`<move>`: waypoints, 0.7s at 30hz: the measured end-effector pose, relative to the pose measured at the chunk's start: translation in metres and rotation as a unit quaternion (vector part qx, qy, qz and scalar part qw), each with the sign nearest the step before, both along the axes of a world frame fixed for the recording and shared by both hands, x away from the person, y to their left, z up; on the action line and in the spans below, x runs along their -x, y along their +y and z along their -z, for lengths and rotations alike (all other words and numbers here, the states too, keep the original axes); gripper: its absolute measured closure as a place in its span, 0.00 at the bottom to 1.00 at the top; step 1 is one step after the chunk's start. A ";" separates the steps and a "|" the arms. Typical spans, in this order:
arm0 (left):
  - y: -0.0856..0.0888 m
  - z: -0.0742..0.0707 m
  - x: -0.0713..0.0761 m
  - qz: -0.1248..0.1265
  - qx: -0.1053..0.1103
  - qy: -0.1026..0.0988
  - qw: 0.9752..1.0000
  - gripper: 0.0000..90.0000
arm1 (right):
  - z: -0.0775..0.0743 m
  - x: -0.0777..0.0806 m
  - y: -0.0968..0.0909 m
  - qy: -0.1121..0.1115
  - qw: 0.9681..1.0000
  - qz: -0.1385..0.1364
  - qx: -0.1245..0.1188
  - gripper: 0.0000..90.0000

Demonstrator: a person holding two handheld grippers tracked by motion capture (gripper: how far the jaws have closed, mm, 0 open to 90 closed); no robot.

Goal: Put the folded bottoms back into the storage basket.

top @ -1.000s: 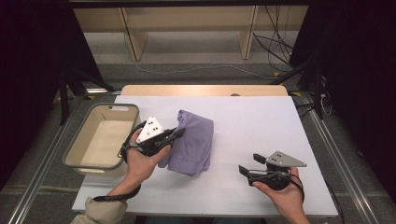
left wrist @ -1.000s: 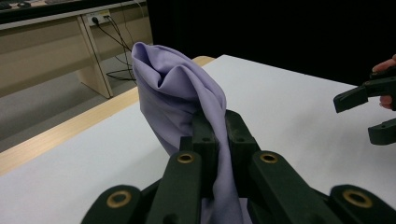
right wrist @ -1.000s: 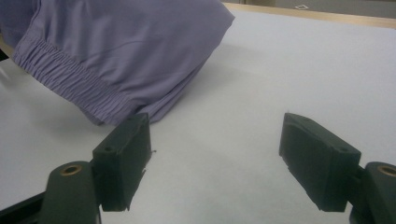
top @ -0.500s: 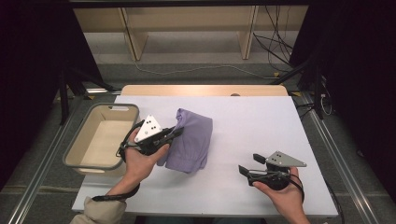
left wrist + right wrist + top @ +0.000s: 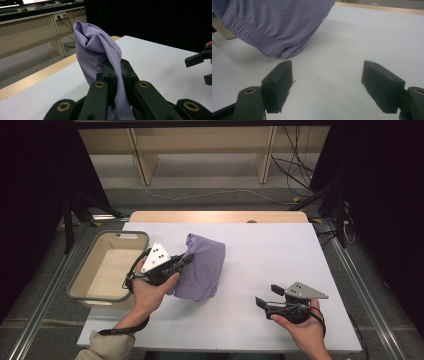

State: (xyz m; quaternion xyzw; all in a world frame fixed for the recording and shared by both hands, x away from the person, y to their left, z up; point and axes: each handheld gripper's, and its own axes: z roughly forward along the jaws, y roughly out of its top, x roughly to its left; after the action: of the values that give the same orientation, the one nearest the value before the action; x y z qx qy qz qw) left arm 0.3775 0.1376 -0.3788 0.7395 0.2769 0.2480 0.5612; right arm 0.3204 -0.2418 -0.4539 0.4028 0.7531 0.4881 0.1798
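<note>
A: Lilac fabric sits pinched in the left gripper: the cloth hangs lifted just beside the bin.

B: Grasped, then, not yet binned. The right gripper stands spread, well apart from the bin.

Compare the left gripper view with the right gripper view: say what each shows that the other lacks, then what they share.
Left gripper view alone: the left gripper shut on a raised fold of the purple garment, and a wooden desk beyond. Right gripper view alone: the right gripper open above bare tabletop, and the garment's gathered waistband. Both: the purple garment and the white table.
</note>
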 end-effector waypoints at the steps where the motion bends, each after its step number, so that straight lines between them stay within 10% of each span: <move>1: 0.000 0.000 0.000 0.000 -0.002 0.000 1.000 0.94 | 0.000 0.000 0.000 0.000 1.000 0.000 0.000 0.29; 21: 0.006 -0.006 0.000 -0.004 -0.002 -0.002 1.000 0.94 | 0.000 0.000 0.000 -0.001 1.000 0.000 0.000 0.29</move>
State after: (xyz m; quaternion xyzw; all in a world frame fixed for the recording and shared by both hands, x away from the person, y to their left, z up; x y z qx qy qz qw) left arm 0.3780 0.1434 -0.3726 0.7388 0.2779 0.2524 0.5596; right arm 0.3203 -0.2418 -0.4538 0.4022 0.7528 0.4888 0.1806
